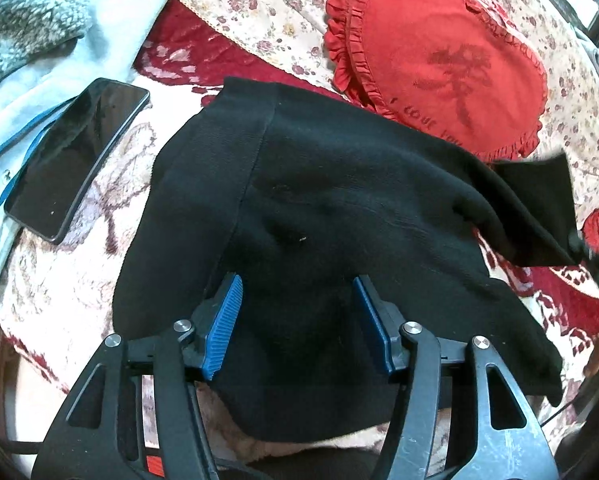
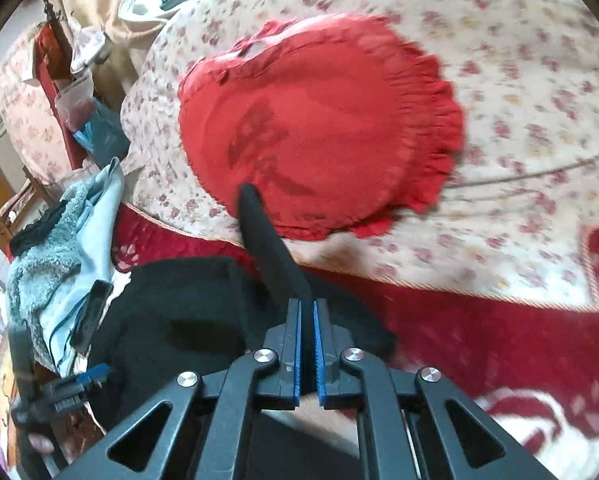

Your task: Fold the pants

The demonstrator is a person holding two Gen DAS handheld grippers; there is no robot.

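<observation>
Black pants [image 1: 339, 200] lie bunched on the patterned bed cover. My left gripper [image 1: 297, 292] is open, its blue pads [image 1: 225, 320] hovering over the near part of the pants. My right gripper [image 2: 307, 308] is shut on a strip of the black pants [image 2: 267, 240], which sticks up from between its pads over the red cushion. In the left wrist view that lifted corner of the pants [image 1: 539, 208] is pulled up toward the right edge. The left gripper also shows at the lower left of the right wrist view [image 2: 87, 376].
A red frilled cushion [image 1: 443, 56] lies behind the pants on a floral quilt [image 1: 259, 8]. A black phone [image 1: 75, 156] rests on a light blue fleece garment [image 1: 39, 60] at the left. The bed edge runs along the bottom left.
</observation>
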